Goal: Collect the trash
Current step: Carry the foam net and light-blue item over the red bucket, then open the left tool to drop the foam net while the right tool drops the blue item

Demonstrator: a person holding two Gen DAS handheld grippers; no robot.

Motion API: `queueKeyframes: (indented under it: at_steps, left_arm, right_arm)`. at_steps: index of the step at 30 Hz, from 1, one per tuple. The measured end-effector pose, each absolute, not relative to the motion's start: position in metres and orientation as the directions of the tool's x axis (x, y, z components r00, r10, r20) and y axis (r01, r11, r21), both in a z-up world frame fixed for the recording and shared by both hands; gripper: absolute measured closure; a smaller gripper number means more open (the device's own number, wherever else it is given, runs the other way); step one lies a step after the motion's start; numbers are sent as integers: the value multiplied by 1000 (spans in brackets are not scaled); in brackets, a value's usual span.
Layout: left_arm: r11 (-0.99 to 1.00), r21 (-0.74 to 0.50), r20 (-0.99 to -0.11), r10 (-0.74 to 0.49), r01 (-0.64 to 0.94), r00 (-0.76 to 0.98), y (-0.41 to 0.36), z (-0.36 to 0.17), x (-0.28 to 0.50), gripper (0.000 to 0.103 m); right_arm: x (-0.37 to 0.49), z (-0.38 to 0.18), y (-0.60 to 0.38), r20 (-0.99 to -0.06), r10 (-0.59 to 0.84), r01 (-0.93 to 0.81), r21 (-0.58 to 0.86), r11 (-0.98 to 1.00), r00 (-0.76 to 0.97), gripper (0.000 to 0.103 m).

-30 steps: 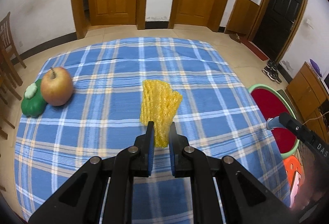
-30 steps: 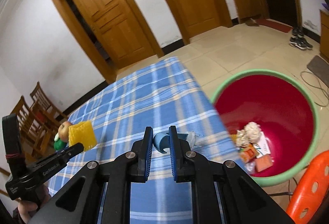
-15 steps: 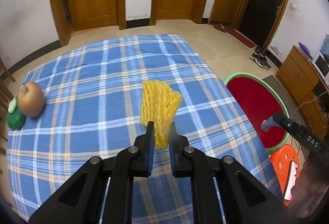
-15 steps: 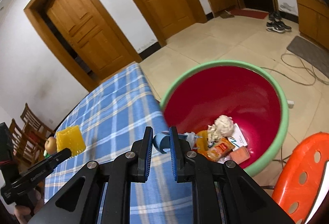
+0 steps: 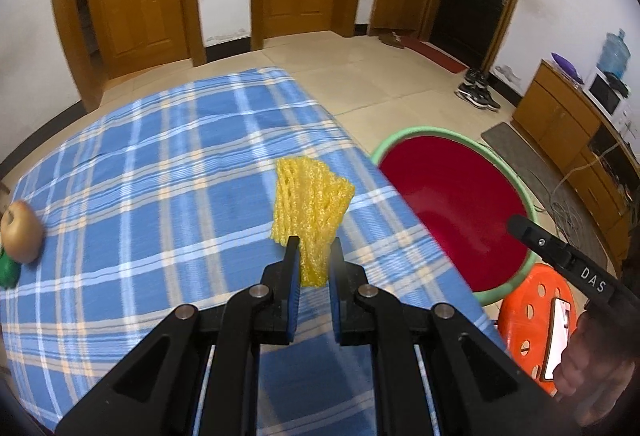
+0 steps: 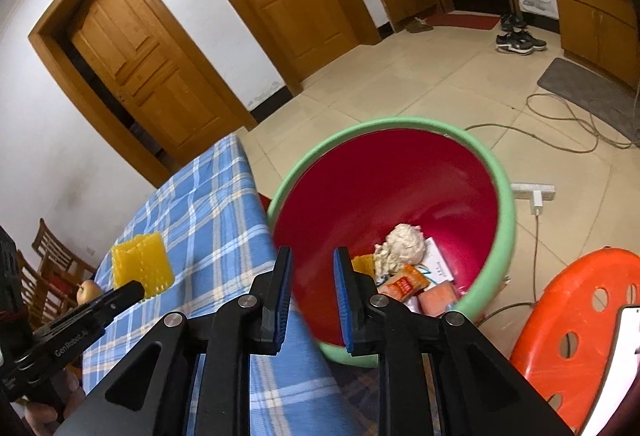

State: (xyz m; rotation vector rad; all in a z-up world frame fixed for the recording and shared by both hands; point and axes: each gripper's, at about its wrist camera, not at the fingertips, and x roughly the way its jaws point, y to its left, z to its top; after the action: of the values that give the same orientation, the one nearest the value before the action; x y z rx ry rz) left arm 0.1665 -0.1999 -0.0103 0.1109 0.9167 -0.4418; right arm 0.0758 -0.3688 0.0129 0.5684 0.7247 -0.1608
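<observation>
My left gripper [image 5: 314,252] is shut on a yellow foam net [image 5: 312,200], which hangs above the blue checked tablecloth [image 5: 160,164] near the table's right edge. The right wrist view also shows this net [image 6: 142,264], at the left. A red basin with a green rim [image 6: 505,204] stands on the floor beside the table. It holds crumpled white paper [image 6: 402,246] and orange packets [image 6: 402,282]. My right gripper [image 6: 313,256] hangs over the basin's near side. Its jaws are opening and nothing is between them.
An apple [image 5: 20,232] and a green toy [image 5: 8,272] lie at the table's left edge. An orange stool [image 6: 580,316] with a phone [image 5: 558,332] on it stands right of the basin. Cables and a power strip [image 6: 532,192] lie on the floor behind.
My right gripper moved from the table's edge to above the basin and opened; the blue-grey piece it held is gone from its jaws. My left gripper carried the yellow net right, towards the basin.
</observation>
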Motion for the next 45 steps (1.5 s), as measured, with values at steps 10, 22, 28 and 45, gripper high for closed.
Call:
queueKeyframes:
  at_steps: [10,22,28,45]
  left_arm:
    - [842,-109,-796,-392,529,461,-263,-20,165,92]
    - [786,-75,-795,-419,614,439,-321,-31,162,74]
    - [793,-70,-796,-410,605,445,-320,-31,162,62]
    - [886,-77,-797,-331,458,505,-251,-22,145,44]
  right_arm:
    - [55,10,-394,-671,11,388,443,808,741,75]
    - [39,4,-416,-683,-17,434,444,784,730,75]
    - [38,4,-417,-680,-19,432,444,785,733,73]
    - [37,26,-370,-653,-11,356,399,845,757,48]
